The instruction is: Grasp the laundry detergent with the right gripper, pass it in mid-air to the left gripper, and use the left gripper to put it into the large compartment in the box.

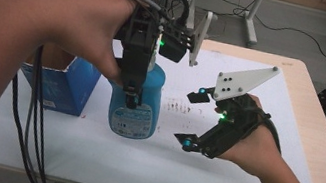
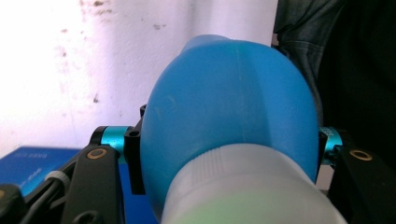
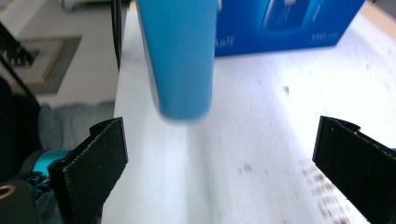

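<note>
1. The left gripper (image 1: 132, 97) clamps the blue plastic bottle (image 1: 137, 102), lifted above the white counter (image 1: 218, 172) beside the blue cardboard box (image 1: 63, 86); step: carrying.
2. The right gripper (image 1: 191, 119) stands wide, empty; next, probably steadying the bottle.

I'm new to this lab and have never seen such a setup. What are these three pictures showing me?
A person holds a hand-operated two-jaw gripper in each hand. One camera looks down from above onto a white table. The other two ride on the grippers, looking along their black jaws. The left gripper is clamped on a blue bottle, lifted off the table. The right gripper stands open beside it, holding nothing. A blue box sits on the table behind the bottle.
</note>
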A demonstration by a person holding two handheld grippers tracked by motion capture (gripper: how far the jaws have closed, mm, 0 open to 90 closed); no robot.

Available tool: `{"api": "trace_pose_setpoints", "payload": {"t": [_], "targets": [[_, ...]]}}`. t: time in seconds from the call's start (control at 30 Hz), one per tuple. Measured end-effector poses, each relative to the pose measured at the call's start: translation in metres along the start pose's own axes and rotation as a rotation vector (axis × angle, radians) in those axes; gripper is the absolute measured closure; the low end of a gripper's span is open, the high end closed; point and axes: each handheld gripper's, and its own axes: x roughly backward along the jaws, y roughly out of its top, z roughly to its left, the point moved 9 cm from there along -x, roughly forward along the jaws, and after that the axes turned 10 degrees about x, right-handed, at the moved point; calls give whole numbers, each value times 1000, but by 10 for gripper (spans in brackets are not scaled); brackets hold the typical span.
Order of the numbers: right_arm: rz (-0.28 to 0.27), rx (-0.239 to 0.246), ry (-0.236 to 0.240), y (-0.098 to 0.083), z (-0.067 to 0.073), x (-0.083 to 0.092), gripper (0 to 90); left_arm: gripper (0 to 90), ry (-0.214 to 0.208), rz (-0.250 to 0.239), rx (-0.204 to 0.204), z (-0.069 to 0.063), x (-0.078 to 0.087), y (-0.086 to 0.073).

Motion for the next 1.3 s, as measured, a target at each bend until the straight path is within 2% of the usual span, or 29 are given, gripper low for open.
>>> {"api": "trace_pose_setpoints", "payload": {"t": [0.17,0.23,0.3,0.37,0.4,0.43,0.57,0.63,0.67,0.73,0.8,0.83,0.9,0.97,1.0,1.17,1.3], "targets": [[101,21,-34,-10,-12,17,6,390,9,-11,62,8,18,-16],[155,28,-50,-15,-18,25,6,390,11,-14,88,13,26,-23],[223,34,-54,-20,-26,34,5,390,17,-21,132,19,38,-33],[288,27,-44,-25,-32,43,5,389,27,-26,169,25,48,-42],[312,34,-47,-27,-35,46,5,389,34,-34,204,28,54,-49],[354,37,-43,-30,-39,51,6,389,39,-32,220,31,59,-53],[461,37,-22,-37,-51,65,6,388,50,-37,330,46,79,-73],[505,31,-14,-41,-56,69,6,388,51,-40,379,54,86,-81],[530,30,-10,-44,-61,72,6,388,50,-40,390,56,88,-84],[568,22,11,-48,-66,76,6,388,43,-56,443,63,95,-92],[613,28,9,-52,-71,79,6,387,34,-84,514,69,102,-99],[623,32,15,-54,-73,79,6,387,32,-88,538,71,104,-102],[644,27,12,-56,-76,81,6,387,39,-99,616,78,109,-110],[642,22,8,-57,-79,82,6,387,52,-93,679,85,112,-118],[637,19,5,-57,-80,82,6,387,58,-100,727,88,112,-120],[650,23,-1,-61,-83,81,6,387,78,-69,892,104,109,-136],[651,28,2,-60,-82,79,7,387,89,-71,953,114,103,-143]]}}
